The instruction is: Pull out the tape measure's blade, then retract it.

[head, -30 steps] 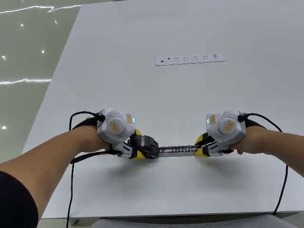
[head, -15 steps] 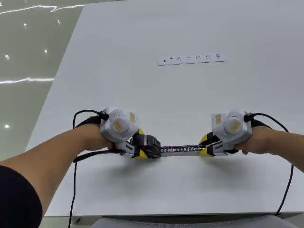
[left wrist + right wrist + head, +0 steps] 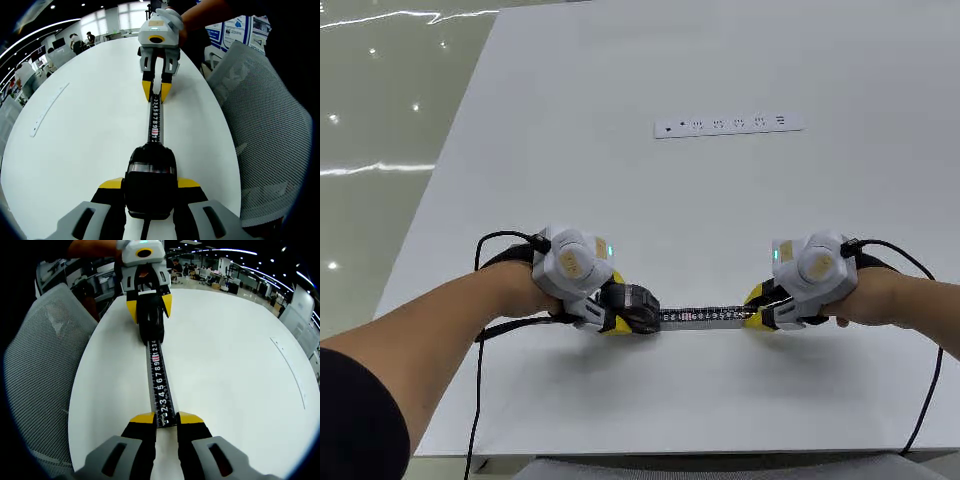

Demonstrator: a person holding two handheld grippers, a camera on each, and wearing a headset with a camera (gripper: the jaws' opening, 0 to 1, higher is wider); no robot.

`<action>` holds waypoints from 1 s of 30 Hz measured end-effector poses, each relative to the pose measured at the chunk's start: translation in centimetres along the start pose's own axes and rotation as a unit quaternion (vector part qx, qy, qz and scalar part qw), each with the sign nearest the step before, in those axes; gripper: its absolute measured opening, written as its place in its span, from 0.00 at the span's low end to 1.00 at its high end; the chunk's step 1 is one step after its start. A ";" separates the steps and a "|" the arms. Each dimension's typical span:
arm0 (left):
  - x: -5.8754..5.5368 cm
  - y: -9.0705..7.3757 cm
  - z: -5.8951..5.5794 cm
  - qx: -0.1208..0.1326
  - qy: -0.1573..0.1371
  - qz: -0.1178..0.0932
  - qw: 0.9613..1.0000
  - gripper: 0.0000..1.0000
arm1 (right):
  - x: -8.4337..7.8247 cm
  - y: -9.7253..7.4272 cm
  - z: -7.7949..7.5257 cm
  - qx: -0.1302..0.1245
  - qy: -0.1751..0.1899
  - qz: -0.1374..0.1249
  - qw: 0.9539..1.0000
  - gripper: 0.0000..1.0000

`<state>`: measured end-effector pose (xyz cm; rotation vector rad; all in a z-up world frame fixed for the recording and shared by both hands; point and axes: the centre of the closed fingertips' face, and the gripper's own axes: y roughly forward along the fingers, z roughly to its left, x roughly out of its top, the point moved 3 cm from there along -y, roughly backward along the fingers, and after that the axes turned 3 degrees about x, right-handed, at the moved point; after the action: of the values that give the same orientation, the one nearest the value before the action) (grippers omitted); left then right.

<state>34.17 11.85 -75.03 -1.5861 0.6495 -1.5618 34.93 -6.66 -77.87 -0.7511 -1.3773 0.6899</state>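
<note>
A black tape measure case (image 3: 632,306) (image 3: 150,175) (image 3: 150,317) rests low over the white table, with my left gripper (image 3: 610,314) (image 3: 150,186) shut on its sides. Its numbered blade (image 3: 705,316) (image 3: 155,120) (image 3: 159,385) runs out to the right, just above the tabletop. My right gripper (image 3: 754,307) (image 3: 165,421) is shut on the blade's end. In the left gripper view the right gripper (image 3: 157,91) faces me at the blade's far end. In the right gripper view the left gripper (image 3: 148,302) shows holding the case.
A white power strip (image 3: 728,125) (image 3: 47,107) (image 3: 290,371) lies flat further back on the table (image 3: 670,200). A mesh chair back (image 3: 270,135) (image 3: 37,385) stands close by the table's near edge. Cables trail from both grippers.
My right gripper has drawn a little further to the right, so slightly more blade is out. The left gripper and case have stayed put.
</note>
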 end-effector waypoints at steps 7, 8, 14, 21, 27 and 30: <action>0.0 0.0 0.0 -0.001 -0.001 0.002 1.000 0.33 | -0.5 -0.4 0.0 -0.004 0.005 0.001 1.000 0.11; 0.0 0.0 0.0 -0.001 0.000 0.002 1.000 0.33 | -0.6 -0.4 0.0 -0.005 0.005 0.001 1.000 0.11; 0.0 0.0 0.0 -0.001 0.002 0.007 1.000 0.33 | -1.6 -1.1 -0.2 -0.009 0.011 0.004 1.000 0.11; 0.0 0.0 0.0 0.001 0.003 0.007 1.000 0.33 | -2.0 -1.5 -0.1 -0.011 0.014 0.004 1.000 0.11; 0.0 0.0 0.0 0.001 0.004 0.007 1.000 0.33 | -2.1 -1.6 -0.1 -0.012 0.014 0.006 1.000 0.11; 0.0 0.0 0.0 0.001 0.003 0.006 1.000 0.33 | -2.4 -1.8 -0.1 -0.013 0.014 0.010 1.000 0.11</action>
<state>34.14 11.84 -75.05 -1.5744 0.6602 -1.5586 34.88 -9.71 -77.84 -0.7937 -1.3567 0.6744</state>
